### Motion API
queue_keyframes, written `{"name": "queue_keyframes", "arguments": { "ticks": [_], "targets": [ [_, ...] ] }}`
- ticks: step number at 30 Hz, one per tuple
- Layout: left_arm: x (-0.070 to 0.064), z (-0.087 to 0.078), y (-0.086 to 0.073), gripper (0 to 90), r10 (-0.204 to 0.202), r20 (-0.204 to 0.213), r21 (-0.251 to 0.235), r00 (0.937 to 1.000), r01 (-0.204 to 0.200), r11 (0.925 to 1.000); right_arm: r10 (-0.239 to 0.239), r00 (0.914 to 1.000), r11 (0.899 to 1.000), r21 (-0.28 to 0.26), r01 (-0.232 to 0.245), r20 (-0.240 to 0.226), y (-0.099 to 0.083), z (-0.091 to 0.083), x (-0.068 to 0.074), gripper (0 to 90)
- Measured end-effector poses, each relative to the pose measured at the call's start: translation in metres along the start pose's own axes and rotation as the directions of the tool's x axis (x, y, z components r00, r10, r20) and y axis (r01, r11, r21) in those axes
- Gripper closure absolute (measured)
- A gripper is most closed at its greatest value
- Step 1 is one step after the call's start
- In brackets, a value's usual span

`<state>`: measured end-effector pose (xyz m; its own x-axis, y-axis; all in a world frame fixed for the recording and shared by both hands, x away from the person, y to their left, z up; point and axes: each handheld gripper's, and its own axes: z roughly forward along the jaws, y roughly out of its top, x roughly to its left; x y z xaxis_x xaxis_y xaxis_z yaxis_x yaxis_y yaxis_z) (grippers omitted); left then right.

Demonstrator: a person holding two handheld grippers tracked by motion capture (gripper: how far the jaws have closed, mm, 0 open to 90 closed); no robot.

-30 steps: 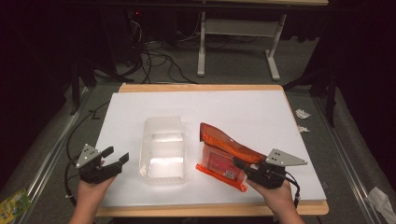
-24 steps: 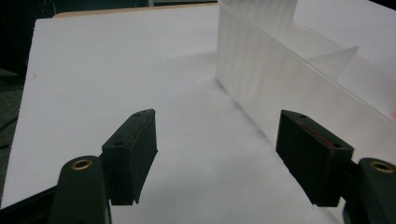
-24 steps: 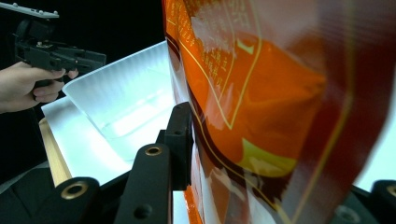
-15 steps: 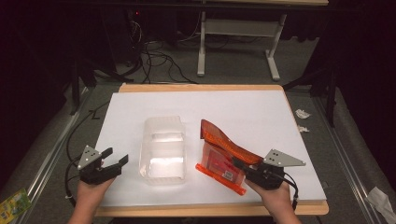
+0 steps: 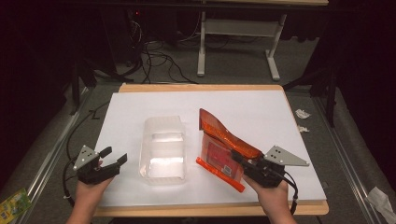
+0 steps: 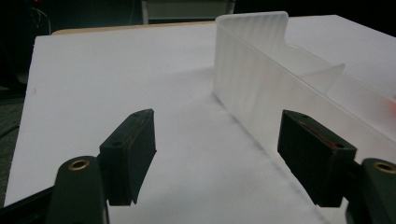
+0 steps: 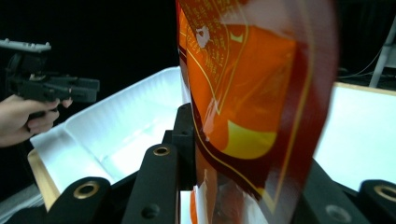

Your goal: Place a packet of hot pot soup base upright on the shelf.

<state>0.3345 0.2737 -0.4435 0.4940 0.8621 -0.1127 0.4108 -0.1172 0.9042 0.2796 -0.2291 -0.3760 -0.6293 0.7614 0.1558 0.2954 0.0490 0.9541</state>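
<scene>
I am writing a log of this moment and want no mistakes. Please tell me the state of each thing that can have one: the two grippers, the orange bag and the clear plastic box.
Left gripper: open, holds nothing, beside the box.
Right gripper: shut on the orange bag.
Orange bag: gripped, lifted and tilted, right of the box.
Clear plastic box: lidless, empty, standing on the table.

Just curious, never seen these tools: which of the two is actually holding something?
The right hand-held gripper: it is shut on the orange packet. The left hand-held gripper is open, beside the clear tray.
</scene>
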Motion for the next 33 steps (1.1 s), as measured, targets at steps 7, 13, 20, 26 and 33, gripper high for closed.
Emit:
{"name": "queue_keyframes", "arguments": {
  "ticks": [7, 13, 20, 26, 33],
  "targets": [
    [-0.003, 0.004, -0.002, 27.8, 0.054, -0.013, 0.028, 0.9985, -0.053, 0.9982, 0.018, 0.9995, 0.999, -0.042, -0.017, 0.026, 0.014, 0.007, -0.002, 72.6],
    [-0.007, 0.004, -0.003, 25.5, 0.111, -0.024, 0.066, 0.9936, -0.109, 0.9918, 0.028, 0.9992, 0.998, -0.055, -0.026, 0.029, 0.028, 0.018, -0.001, 72.6],
    [-0.006, 0.003, -0.001, 18.3, 0.109, -0.044, 0.069, 0.9931, -0.106, 0.9920, 0.018, 0.9995, 0.997, -0.077, -0.016, 0.025, 0.048, 0.031, 0.010, 72.6],
    [-0.003, 0.007, 0.000, 14.6, 0.088, -0.033, 0.083, 0.9955, -0.085, 0.9929, 0.009, 1.0000, 0.995, -0.100, -0.008, 0.004, 0.059, 0.046, 0.021, 72.6],
    [-0.003, 0.007, 0.000, 9.2, 0.088, -0.043, 0.096, 0.9952, -0.084, 0.9918, 0.014, 0.9998, 0.994, -0.108, -0.015, -0.011, 0.066, 0.069, 0.037, 72.6]
  ]
}}
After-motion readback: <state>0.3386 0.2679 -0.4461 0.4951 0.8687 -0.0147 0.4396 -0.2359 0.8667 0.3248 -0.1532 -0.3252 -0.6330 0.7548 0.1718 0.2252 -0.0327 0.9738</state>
